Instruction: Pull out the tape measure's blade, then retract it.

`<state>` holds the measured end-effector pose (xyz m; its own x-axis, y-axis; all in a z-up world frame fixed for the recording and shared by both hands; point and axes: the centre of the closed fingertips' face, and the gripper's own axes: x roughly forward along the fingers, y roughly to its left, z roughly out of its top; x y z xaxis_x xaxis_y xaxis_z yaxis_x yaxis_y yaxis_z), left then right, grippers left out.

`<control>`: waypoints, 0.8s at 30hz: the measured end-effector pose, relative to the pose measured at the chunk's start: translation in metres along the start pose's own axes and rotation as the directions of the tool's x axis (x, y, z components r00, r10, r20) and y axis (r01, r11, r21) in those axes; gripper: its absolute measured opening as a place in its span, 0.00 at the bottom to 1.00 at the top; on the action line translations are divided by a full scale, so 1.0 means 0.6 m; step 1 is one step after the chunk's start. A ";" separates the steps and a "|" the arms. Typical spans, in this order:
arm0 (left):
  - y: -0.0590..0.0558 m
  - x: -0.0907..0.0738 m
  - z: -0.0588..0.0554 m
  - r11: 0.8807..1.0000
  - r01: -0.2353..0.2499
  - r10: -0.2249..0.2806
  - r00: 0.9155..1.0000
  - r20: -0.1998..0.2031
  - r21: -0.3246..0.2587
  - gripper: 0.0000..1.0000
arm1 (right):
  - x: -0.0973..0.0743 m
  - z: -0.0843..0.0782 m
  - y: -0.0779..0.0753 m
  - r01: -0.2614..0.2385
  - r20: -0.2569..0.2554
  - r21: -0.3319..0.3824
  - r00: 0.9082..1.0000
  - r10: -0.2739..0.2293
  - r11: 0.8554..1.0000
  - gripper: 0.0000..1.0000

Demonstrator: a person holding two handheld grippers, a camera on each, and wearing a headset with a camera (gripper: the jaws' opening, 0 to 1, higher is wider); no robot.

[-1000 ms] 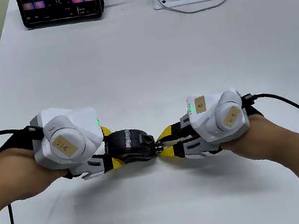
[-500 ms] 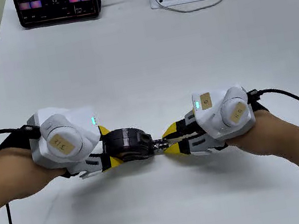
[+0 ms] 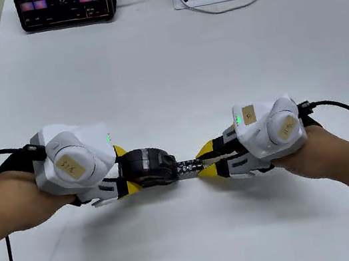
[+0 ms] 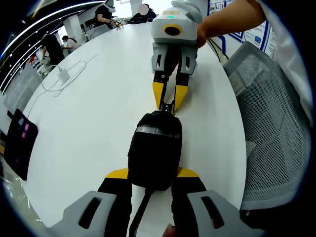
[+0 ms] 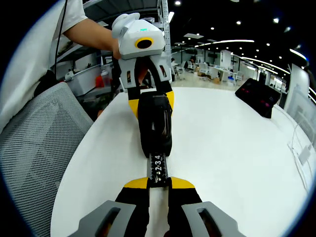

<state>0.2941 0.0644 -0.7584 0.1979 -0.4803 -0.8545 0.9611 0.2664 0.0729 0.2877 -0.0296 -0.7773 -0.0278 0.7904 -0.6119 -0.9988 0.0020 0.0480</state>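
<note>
The left gripper (image 3: 126, 171) clamps the black tape measure (image 3: 147, 167) lying at its 3 o'clock on the table (image 3: 171, 70). A short blade (image 3: 188, 166), marked 2, 3, 4, runs toward 3 o'clock into the right gripper (image 3: 208, 160), which pinches its tip.

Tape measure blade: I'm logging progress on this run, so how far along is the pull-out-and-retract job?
Done: the left tongs are shut on the tape measure case and the right tongs pinch the blade by its tip. In hand: the pull, with just a short stretch out, numerals 2 to 4 showing. Left: the rest of the pull and the whole retraction.
</note>
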 end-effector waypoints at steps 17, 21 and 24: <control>0.000 0.000 0.000 1.000 -0.003 0.003 1.000 -0.002 -0.006 0.25 | -0.022 -0.018 -0.003 0.007 -0.015 0.006 1.000 -0.007 1.000 0.10; 0.000 0.000 0.000 1.000 -0.002 0.002 1.000 -0.002 -0.006 0.25 | -0.027 -0.021 -0.003 0.010 -0.019 0.003 1.000 -0.010 1.000 0.10; 0.000 0.000 0.000 1.000 -0.002 0.002 1.000 -0.002 -0.006 0.25 | -0.030 -0.023 -0.004 0.013 -0.021 0.003 1.000 -0.013 1.000 0.10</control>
<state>0.2943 0.0645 -0.7586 0.1996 -0.4782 -0.8553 0.9594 0.2727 0.0714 0.2901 -0.0526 -0.7773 -0.0159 0.7775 -0.6287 -0.9990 0.0142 0.0428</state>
